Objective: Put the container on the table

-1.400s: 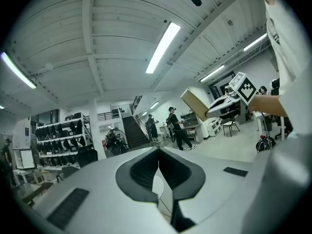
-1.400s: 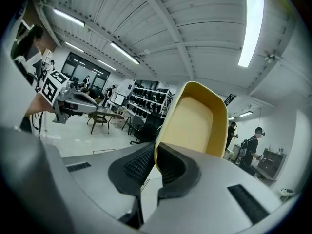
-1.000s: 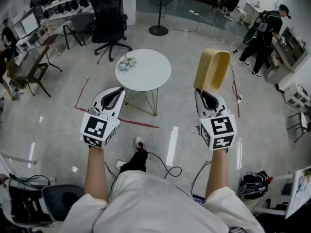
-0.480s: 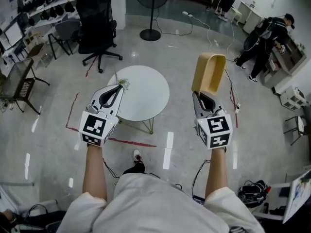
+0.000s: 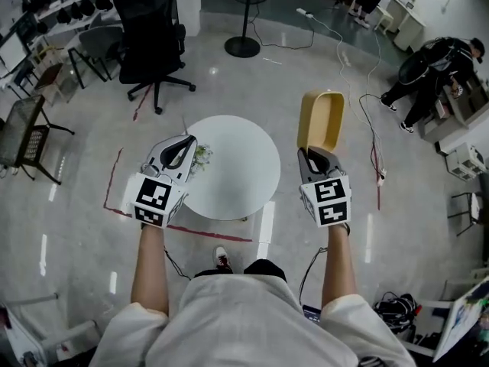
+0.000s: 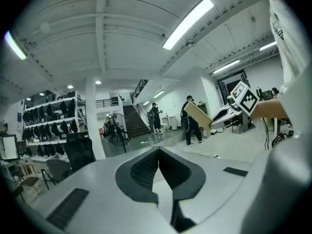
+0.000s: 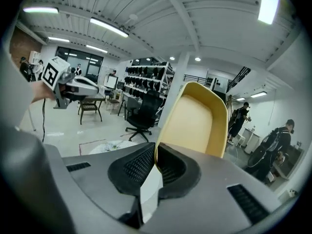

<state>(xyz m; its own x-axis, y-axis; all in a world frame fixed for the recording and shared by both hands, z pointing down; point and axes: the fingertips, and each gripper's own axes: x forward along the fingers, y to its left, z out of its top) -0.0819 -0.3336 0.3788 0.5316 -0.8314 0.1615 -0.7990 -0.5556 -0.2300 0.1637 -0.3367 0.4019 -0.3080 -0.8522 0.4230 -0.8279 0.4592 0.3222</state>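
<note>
A tan, shallow container point(image 5: 320, 121) sticks out ahead of my right gripper point(image 5: 313, 154), whose jaws are shut on its rim; the right gripper view shows its inside point(image 7: 195, 118) facing the camera. It hangs over the floor just right of the round white table point(image 5: 233, 165). My left gripper point(image 5: 181, 150) is shut with nothing in it and hovers over the table's left edge. A small bunch of greenish stuff point(image 5: 201, 157) lies on the table beside that gripper. In the left gripper view the container point(image 6: 197, 115) and the right gripper point(image 6: 229, 115) appear far off to the right.
A black office chair point(image 5: 151, 29) stands beyond the table, with a floor fan point(image 5: 244, 6) to its right. Cables run over the floor at the upper right, near a person in black point(image 5: 439, 67). Red tape lines point(image 5: 118, 182) mark the floor by the table. Shelves and desks fill the left.
The table has come closer and now lies between my two grippers. The left gripper has passed over its left edge. The right gripper still holds the container, now nearer the table's right side.
</note>
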